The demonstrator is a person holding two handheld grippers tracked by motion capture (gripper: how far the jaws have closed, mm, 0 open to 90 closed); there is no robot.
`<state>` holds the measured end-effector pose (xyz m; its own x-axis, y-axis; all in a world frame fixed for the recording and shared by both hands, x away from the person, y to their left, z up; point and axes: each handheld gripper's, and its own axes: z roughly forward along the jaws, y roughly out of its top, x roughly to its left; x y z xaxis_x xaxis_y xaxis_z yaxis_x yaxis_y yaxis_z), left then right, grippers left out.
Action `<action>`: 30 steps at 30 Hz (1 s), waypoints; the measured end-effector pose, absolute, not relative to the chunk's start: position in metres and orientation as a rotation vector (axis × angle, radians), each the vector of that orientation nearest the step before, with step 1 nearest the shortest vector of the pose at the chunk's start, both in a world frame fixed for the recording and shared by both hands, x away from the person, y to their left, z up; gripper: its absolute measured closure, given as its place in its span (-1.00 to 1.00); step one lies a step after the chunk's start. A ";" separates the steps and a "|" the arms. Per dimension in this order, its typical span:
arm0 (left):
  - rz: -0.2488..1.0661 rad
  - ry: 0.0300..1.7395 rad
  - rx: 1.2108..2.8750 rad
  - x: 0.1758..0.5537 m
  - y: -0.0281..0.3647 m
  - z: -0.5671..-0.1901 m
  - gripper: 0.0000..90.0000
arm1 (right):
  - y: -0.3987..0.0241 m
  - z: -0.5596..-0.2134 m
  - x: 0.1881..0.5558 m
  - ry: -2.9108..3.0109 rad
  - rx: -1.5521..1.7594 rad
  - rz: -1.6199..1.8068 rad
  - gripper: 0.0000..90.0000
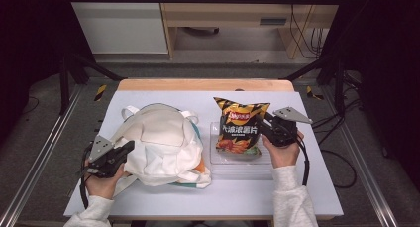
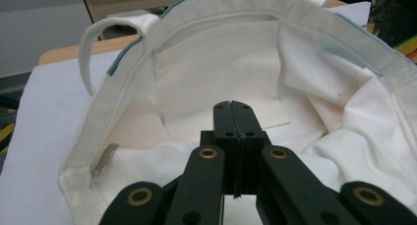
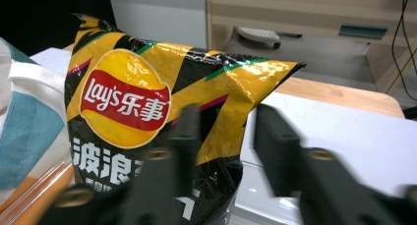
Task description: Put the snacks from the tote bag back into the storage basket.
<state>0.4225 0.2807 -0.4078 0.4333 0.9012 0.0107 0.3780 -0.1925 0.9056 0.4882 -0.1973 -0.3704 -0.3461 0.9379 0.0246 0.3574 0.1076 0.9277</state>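
Left claw [image 2: 235, 112] has its two black jaws pressed together, with a thin edge of the white cloth tote bag [image 2: 216, 82] seeming to run between them, though I cannot be sure the cloth is really caught. In the left gripper view the mouth of the bag stands open, showing a flat inner pocket [image 2: 221, 82] and one loop handle [image 2: 105, 43] at the far left rim. From the high view the tote bag [image 1: 161, 145] lies on the left half of the white bench [image 1: 297, 187], and the left claw [image 1: 130, 146] touches its near left edge, held by the person's left hand [image 1: 101, 180].

Right claw [image 3: 223, 136] has its jaws apart, one on each side of the right edge of a yellow and black Lay's crisps bag [image 3: 147, 117]; the jaws are blurred. In the high view the crisps bag [image 1: 240, 125] stands over a clear plastic tray [image 1: 242, 165] just right of the tote, and the right claw [image 1: 265, 125] is at its right side, with the right hand [image 1: 282, 152] behind it.
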 end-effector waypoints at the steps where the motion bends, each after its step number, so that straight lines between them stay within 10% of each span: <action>1: 0.715 1.107 1.768 0.421 0.283 -0.409 1.00 | -0.197 -0.370 0.488 1.775 1.265 1.230 0.13; 10: 0.705 1.139 1.732 0.415 0.300 -0.417 0.68 | -0.196 -0.370 0.476 1.758 1.181 1.236 -0.56; 20: 0.727 1.158 1.716 0.413 0.311 -0.426 0.04 | -0.218 -0.389 0.453 1.777 1.189 1.227 -0.63; 30: 0.732 1.176 1.720 0.416 0.314 -0.433 -0.08 | -0.227 -0.399 0.444 1.763 1.239 1.260 -0.64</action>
